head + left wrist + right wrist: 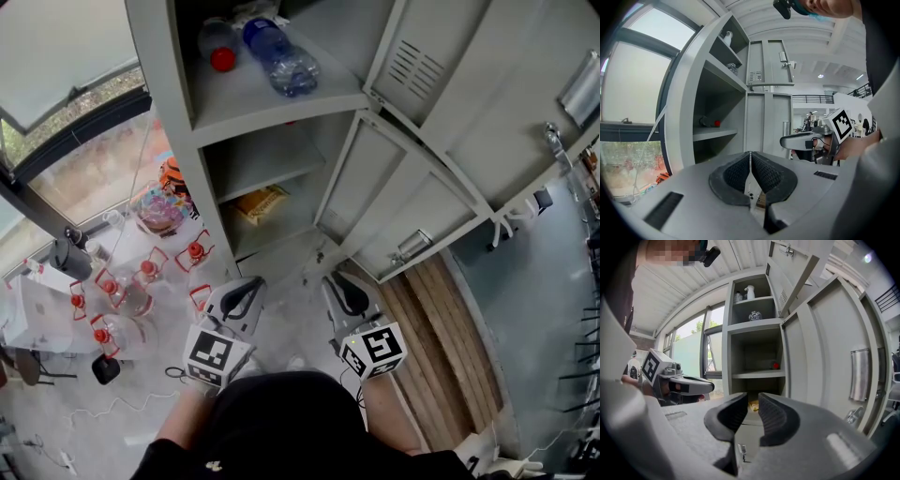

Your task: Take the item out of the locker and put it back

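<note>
**Both grippers empty before the open locker**

My left gripper [750, 155] is clenched, its jaws meeting at the tips with nothing between them. My right gripper [751, 398] is slack, its jaws a narrow slit apart, grasping nothing. I hold the two side by side, near each other, low in front of the open locker [167, 112], both pointing toward it. Through the slit of the right jaws I see the yellow packet [260, 202]. It lies on a lower shelf [286, 228] inside the locker, well apart from both grippers. On the upper shelf [272, 105] lie a water bottle [279, 56] and a red-capped bottle [219, 49] just beside it. The doors [412, 220] stand swung out to the right.
</note>
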`<state>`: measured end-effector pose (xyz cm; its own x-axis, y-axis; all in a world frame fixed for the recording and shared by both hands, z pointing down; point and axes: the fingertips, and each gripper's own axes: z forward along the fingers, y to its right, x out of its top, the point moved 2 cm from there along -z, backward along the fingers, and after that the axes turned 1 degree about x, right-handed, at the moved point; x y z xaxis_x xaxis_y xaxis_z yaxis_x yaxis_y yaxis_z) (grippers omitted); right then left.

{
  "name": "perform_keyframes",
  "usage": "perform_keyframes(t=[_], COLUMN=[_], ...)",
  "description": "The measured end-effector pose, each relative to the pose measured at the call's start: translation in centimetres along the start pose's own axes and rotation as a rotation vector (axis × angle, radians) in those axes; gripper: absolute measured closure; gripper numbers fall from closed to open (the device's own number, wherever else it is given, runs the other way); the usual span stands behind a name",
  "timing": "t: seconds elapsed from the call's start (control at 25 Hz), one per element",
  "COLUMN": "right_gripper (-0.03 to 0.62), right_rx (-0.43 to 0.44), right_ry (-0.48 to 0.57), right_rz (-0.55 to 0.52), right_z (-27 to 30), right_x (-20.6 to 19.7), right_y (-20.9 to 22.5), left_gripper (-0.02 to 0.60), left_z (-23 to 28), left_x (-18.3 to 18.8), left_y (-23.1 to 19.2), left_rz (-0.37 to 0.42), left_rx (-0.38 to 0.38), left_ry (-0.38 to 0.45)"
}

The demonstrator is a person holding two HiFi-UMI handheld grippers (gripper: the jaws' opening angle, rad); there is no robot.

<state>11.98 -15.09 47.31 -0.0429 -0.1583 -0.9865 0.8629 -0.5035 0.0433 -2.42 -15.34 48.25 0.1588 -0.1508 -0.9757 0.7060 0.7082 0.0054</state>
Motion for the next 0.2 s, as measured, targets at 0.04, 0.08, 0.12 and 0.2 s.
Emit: perform_keyframes(t=[0.04, 0.08, 0.12, 0.2], right_gripper=[0.528, 0.528, 0.528, 0.528], right_rx=[-0.001, -0.002, -0.003, -0.005], right_ry=[0.000, 0.000, 0.000, -0.001], right_rz=[0.001, 0.001, 0.002, 0.002], right_z=[-0.06, -0.12, -0.19, -0.31], right_x=[0.00, -0.01, -0.03, -0.07], right_y=[-0.02, -0.04, -0.08, -0.18], left_gripper=[0.569, 0.569, 0.569, 0.569], left_z=[-0.04, -0.10, -0.17, -0.32], left_x=[0.00, 0.00, -0.01, -0.01], left_y=[0.05, 0.10, 0.14, 0.20], left_rz=[0.002, 0.003, 0.003, 0.001], left_rx=[-0.001, -0.001, -0.002, -0.003], left_ry=[-0.001, -0.002, -0.002, -0.002])
